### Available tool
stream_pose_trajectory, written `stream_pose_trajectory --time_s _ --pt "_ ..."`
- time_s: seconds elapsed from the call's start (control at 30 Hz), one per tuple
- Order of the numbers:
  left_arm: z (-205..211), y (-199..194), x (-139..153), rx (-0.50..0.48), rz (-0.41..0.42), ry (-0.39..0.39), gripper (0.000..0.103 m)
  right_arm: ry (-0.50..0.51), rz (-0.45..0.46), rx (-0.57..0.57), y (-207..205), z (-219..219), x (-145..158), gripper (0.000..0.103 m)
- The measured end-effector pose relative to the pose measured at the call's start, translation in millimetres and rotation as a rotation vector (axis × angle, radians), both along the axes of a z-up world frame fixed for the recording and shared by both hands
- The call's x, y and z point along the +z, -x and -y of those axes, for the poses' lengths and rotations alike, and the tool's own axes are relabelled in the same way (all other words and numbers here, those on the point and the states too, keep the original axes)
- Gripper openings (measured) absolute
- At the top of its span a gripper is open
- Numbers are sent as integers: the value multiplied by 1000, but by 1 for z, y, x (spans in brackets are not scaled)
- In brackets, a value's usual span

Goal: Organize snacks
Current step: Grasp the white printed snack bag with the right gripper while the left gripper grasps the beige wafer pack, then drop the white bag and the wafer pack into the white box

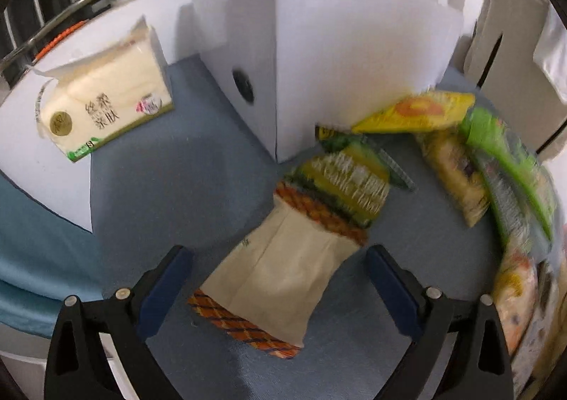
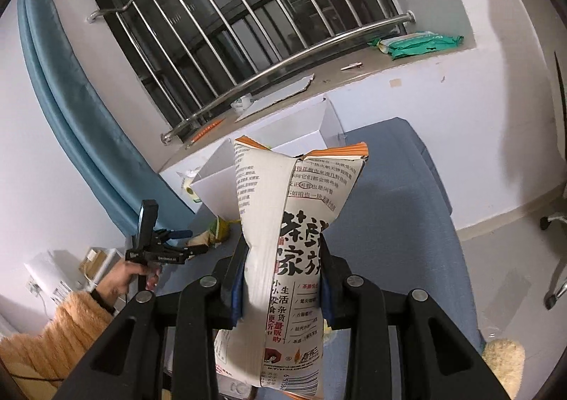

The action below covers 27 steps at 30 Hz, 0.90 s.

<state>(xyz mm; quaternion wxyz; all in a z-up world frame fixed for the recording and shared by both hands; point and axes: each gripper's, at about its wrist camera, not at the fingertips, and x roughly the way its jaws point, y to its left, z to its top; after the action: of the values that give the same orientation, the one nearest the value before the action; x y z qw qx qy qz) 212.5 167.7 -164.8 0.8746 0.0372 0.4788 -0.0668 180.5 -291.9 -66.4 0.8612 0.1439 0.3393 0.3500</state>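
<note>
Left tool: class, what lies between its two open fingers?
In the left wrist view, the left tool is open, and a beige snack bag with orange ends lies between its fingers on the blue surface, untouched.

**Indoor light, dark window, blur on the left wrist view**

Both fisheye views are bending straight lines hard toward the edges, and black vignetting is closing in at the corners. A ceiling lamp is reflecting as a bright spot in the dark barred window, so the room light is coming from overhead. Soft shadows are falling across the white wall on the right. In the left wrist view, the heap of yellow and green snack packets is smearing with motion blur, while the cream tissue pack is staying fairly sharp. The right wrist view is reading crisp, even down to print on the white paper snack bag.
</note>
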Motion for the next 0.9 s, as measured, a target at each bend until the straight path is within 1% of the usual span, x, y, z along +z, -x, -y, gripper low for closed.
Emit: stream_pose_trajectory --time_s 0.07,0.1,0.13,0.17,0.23,0.27,0.3,0.33,0.37,0.43,0.5,0.53,0.6,0.7,0.77,0.9 --pt "-1 3 3 15 13 9 85 7 -1 -1 0 0 0 36" --pt "-1 6 7 32 26 8 55 10 1 -1 1 0 0 36" --pt "-2 9 10 58 31 21 46 14 3 1 1 0 0 36" --pt "-5 12 12 96 21 55 46 17 4 2 1 -1 0 36" --pt "-1 23 14 78 25 95 46 15 9 12 2 -2 0 36" --pt "4 32 16 65 46 104 46 16 12 16 2 -4 0 36" --pt "9 42 20 67 71 107 46 16 14 22 3 -5 0 36" --pt "11 50 24 77 90 126 46 17 16 27 3 -6 0 36" --pt "12 60 30 92 118 164 46 21 21 31 4 -8 0 36" --pt "19 76 40 113 166 196 46 27 20 33 3 -10 -1 36" --pt "27 94 57 127 230 226 46 21 14 36 2 -13 -2 36" --pt "35 98 63 132 258 240 46 17 14 36 1 -15 -2 36" --pt "43 106 84 136 322 269 46 11 12 41 -1 -20 -2 36" --pt "53 97 108 171 364 304 46 1 15 55 -11 -32 2 36" --pt "58 87 127 173 403 331 46 6 23 63 -22 -43 8 36" --pt "65 50 165 170 480 332 46 11 71 78 -53 -67 34 36"
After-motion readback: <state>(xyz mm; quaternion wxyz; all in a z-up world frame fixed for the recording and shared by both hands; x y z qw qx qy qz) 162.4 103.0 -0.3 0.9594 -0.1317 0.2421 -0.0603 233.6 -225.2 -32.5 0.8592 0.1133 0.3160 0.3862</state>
